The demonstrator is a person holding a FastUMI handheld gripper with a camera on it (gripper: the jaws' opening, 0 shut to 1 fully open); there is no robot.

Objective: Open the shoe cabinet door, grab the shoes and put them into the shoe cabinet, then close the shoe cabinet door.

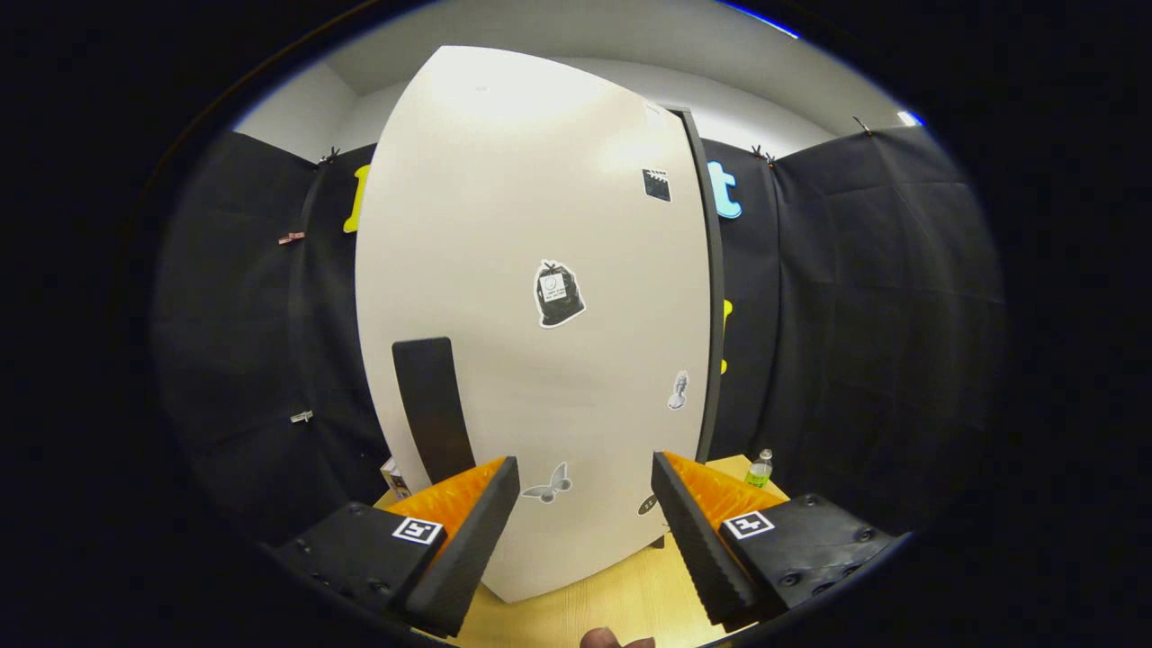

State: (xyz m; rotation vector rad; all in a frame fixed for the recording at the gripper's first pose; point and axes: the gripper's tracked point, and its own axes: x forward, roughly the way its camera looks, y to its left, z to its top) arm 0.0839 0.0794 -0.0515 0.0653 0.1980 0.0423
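The gripper (585, 517) stands with its fingers spread wide, nothing between them. Directly ahead is the shoe cabinet door (540, 270), a pale panel that looks shut or nearly so, resting on a wooden table (621, 603). A dark upright handle (432, 409) sits on the door's lower left, just beyond the left finger. Stickers dot the panel. A small bottle (761, 468) stands on the table to the right of the cabinet, beyond the right finger. No shoes can be seen from here.

Risks noted: the handle lies off to the left of the gap between the fingers, so a straight advance would likely press the fingers flat onto the panel. The handle looks slim and smooth; a shallow grip could slip when pulled. A hard pull might shift the cabinet across the table. A swinging door could reach the bottle, though which edge is hinged cannot be told.
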